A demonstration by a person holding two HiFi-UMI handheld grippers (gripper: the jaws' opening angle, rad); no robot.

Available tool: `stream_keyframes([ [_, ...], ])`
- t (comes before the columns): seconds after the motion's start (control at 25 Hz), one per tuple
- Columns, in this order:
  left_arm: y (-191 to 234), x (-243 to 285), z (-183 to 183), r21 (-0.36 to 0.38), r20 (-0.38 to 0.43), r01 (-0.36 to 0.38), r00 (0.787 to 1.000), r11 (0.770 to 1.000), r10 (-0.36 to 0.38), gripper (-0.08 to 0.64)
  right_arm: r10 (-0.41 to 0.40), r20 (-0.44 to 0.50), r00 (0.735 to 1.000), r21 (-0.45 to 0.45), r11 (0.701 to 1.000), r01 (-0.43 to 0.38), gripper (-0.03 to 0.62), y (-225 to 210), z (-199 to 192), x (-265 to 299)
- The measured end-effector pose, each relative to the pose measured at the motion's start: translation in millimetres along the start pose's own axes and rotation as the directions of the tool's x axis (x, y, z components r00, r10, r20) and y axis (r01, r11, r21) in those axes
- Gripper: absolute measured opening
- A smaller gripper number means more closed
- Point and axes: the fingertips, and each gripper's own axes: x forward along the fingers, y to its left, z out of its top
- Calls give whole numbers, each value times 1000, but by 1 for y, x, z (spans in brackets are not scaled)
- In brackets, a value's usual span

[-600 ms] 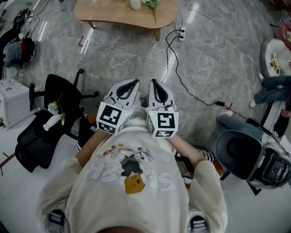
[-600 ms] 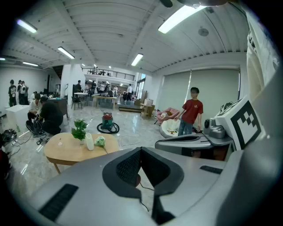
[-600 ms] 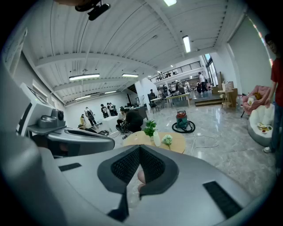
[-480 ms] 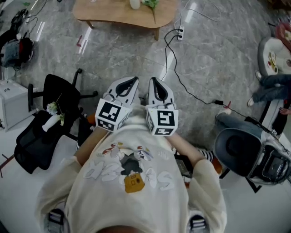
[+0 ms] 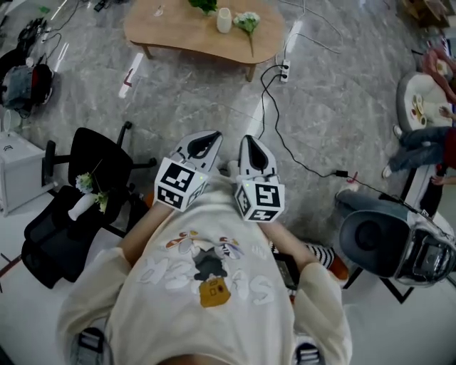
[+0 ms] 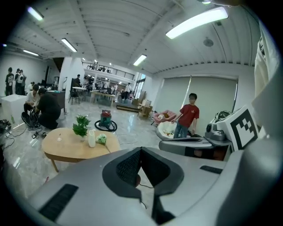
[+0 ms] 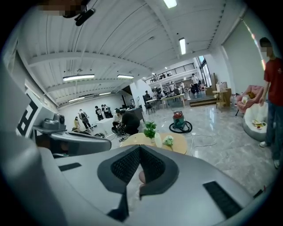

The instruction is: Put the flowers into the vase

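Left gripper (image 5: 213,135), right gripper (image 5: 246,138) closed; cable (image 5: 284,142) across floor (image 5: 342,93) before table (image 5: 171,32).

Distant vase (image 5: 224,19) and flowers (image 5: 247,21) too small for detail; bystander (image 5: 422,146) half beyond the right edge.

A black office chair (image 5: 78,207) stands at nine o'clock, with a white box (image 5: 18,171) just beside it. A white power strip (image 5: 285,70) lies on the marble floor (image 5: 192,93) at one o'clock, and a grey domed machine (image 5: 385,239) sits at four o'clock.
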Motion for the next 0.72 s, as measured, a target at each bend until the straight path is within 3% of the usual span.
stream_keyframes([
  [0.4, 46, -42, -3, -48, 53, 68, 996, 997, -66, 3, -67, 1, 998, -14, 998, 67, 5, 52, -9, 15],
  [0.72, 71, -39, -3, -84, 47, 78, 996, 993, -75, 3, -108, -31, 994, 19, 994, 109, 5, 46, -14, 34],
])
